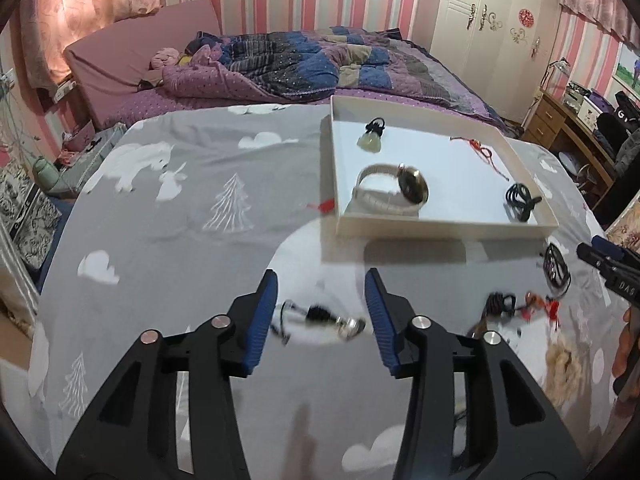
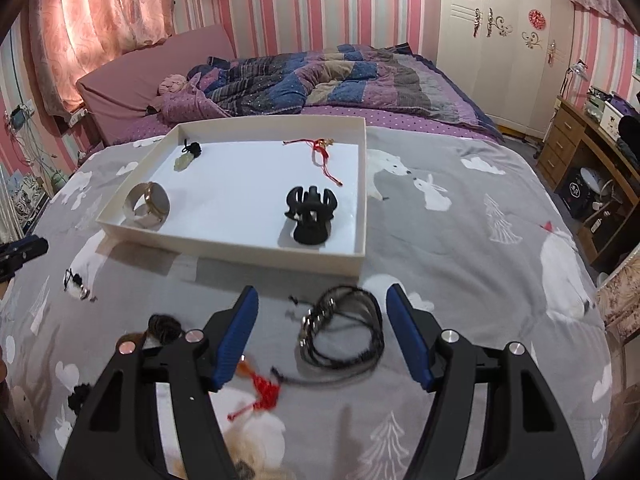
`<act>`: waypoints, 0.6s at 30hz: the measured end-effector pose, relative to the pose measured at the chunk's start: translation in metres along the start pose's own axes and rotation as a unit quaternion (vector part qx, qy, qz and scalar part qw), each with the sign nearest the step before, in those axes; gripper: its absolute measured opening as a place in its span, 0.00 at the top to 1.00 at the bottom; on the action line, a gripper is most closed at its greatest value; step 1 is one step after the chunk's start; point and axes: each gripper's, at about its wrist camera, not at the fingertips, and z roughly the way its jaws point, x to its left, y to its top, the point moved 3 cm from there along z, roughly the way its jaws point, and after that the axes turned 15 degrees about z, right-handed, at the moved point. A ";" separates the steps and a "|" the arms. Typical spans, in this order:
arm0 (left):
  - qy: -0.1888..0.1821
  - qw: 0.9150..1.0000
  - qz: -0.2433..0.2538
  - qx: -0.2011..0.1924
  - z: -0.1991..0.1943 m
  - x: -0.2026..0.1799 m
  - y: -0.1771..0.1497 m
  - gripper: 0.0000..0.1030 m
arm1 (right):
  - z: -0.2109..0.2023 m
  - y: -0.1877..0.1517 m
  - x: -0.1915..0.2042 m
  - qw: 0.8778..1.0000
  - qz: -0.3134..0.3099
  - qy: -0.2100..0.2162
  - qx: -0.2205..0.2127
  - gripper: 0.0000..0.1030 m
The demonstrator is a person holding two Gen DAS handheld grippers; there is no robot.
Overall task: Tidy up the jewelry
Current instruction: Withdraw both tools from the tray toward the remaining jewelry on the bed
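Note:
A white tray (image 1: pixel 440 222) on the grey bedspread holds a watch (image 1: pixel 394 194), a jade pendant (image 1: pixel 370 140), a red cord bracelet (image 1: pixel 482 152) and a black hair claw (image 1: pixel 520 200). My left gripper (image 1: pixel 321 280) is open, with a black-corded silver pendant (image 1: pixel 320 320) lying between its fingers. My right gripper (image 2: pixel 322 294) is open around a black braided bracelet (image 2: pixel 344 332). A red tassel charm (image 2: pixel 262 390) lies by its left finger. The tray (image 2: pixel 224 246), hair claw (image 2: pixel 310 216) and watch (image 2: pixel 148 204) show in the right wrist view.
A grey printed bedspread (image 1: pixel 180 220) covers the near bed. A rumpled purple quilt (image 1: pixel 320 64) lies behind the tray. A dark hair tie (image 2: pixel 164 326) and fluffy beige item (image 1: pixel 564 372) lie nearby. A wooden desk (image 2: pixel 592 152) stands to the right.

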 end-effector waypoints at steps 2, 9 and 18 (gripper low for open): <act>0.002 1.000 0.001 0.000 -0.003 -0.001 -0.008 0.48 | -0.006 -0.004 -0.004 1.000 0.002 -0.008 -0.005 0.35; 0.007 1.000 -0.007 0.002 -0.004 0.000 -0.021 0.33 | -0.019 -0.012 -0.016 0.999 0.015 -0.027 -0.016 0.35; 0.005 1.000 -0.011 0.011 0.003 0.006 -0.022 0.18 | -0.017 -0.009 -0.030 0.998 0.031 -0.044 -0.021 0.29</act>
